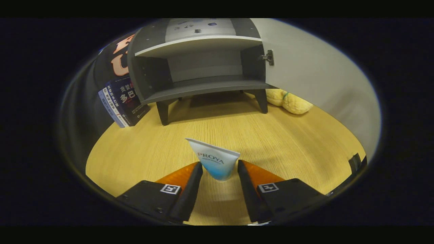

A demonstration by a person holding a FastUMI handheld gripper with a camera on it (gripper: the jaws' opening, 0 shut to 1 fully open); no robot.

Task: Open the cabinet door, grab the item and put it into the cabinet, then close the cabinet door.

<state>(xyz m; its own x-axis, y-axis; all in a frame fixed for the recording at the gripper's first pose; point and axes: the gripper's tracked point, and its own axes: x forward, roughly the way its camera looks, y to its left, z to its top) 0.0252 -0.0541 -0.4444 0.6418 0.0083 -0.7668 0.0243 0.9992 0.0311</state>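
From where I sit at the controls, the nearest thing I see is my gripper [219,166], its two fingers reaching forward over the wooden table [305,142] with a wide gap between them. The jaws stand open and hold nothing. A small square marker sits on the top of each finger.

Between the fingertips stands the tube [215,159], the thing I am after. It stands cap end down on the table, its flat crimped end up and flaring wider than its base, so it looks like a wedge. Its upper part is white with a line of printed lettering across it, and the colour fades to a pale blue toward the bottom. It leans slightly. I cannot tell whether either finger touches its lower sides (the tips sit very close to it, but the jaws do not press on it).

Beyond the tube is a stretch of bare table, light yellow wood with a fine grain. Farther on stands the cabinet [203,61], grey, on short dark legs, with one shelf space that lies open and bare inside. Its door [315,71] is swung wide to the right, pale, hanging on a metal hinge [269,57]. A book [122,101] leans against the cabinet's left side. To the right, beneath the open door, lies a yellow plush toy [291,101].
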